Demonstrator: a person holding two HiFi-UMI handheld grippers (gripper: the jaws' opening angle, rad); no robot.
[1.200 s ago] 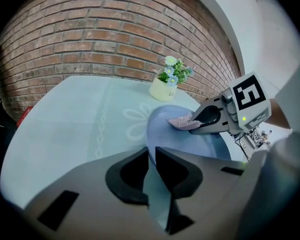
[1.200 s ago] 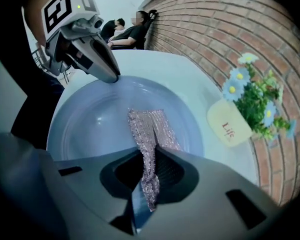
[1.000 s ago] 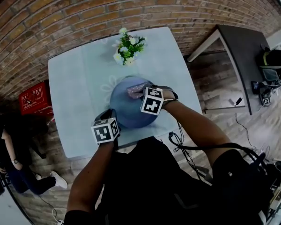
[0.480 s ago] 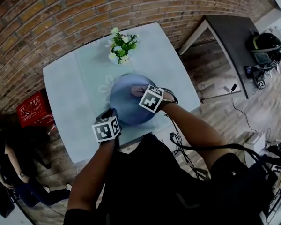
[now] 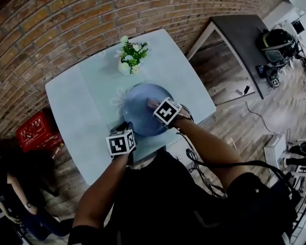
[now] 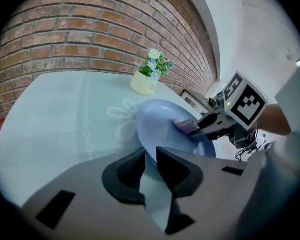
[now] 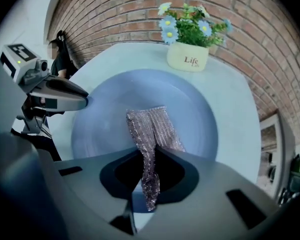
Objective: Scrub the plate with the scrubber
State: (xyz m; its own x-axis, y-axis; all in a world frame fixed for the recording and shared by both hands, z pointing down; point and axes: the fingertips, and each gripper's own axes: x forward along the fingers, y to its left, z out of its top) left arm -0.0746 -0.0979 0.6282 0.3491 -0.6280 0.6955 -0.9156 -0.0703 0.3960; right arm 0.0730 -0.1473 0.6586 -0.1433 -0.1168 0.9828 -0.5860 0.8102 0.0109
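Note:
A round blue plate [image 5: 137,111] lies on the pale table [image 5: 81,96]. My right gripper [image 7: 149,151] points steeply down over the plate [image 7: 110,114] and is shut on a silvery mesh scrubber [image 7: 152,124], whose free end lies spread on the plate's middle. My left gripper [image 6: 150,156] is at the plate's near left rim [image 6: 155,129]. Its jaws have just been opening; the thin rim sits in the gap and the pads do not press on it. The right gripper [image 6: 194,131] with the scrubber [image 6: 185,125] also shows from the left gripper view.
A cream flower pot [image 7: 188,59] with daisies stands just beyond the plate, toward the brick wall [image 5: 92,14]. A red crate [image 5: 35,129] and a person [image 5: 10,188] are on the floor at left. A dark table [image 5: 239,34] and cables are at right.
My right gripper has rolled and slid a little across the plate, dragging the scrubber. My left gripper has stayed at the plate's rim. The head view has swung slightly.

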